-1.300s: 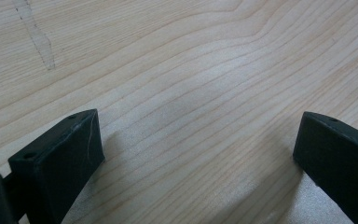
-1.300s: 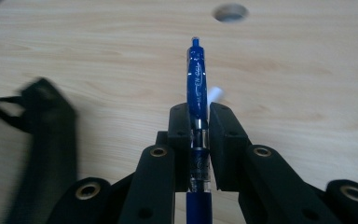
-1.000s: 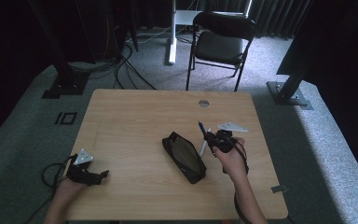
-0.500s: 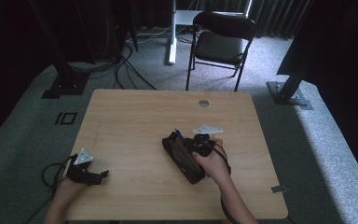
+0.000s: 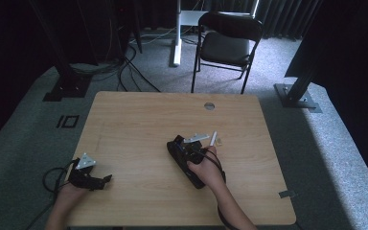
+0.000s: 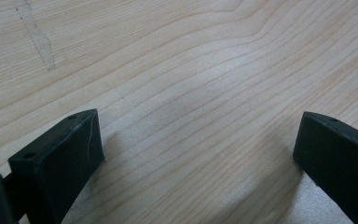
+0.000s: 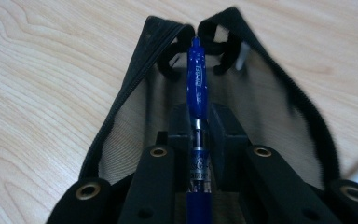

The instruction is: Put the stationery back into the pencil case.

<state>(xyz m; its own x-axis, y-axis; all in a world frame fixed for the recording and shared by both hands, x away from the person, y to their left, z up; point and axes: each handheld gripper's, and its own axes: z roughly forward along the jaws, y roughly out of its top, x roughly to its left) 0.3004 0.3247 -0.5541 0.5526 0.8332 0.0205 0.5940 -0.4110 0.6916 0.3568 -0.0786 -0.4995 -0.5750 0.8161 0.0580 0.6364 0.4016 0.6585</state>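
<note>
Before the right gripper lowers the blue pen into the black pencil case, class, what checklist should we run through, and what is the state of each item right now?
1. Right gripper shut firmly on the blue pen: ok.
2. Black pencil case unzipped, mouth spread open: ok.
3. Pen lined up along the case's opening: ok.
4. Inside of the case free of other things: cannot tell, it is dark.
5. Left gripper steadying the case: not ok; it rests open on the table, apart from the case.
6. White pen clear of the path: ok, it lies beside the case.
</note>
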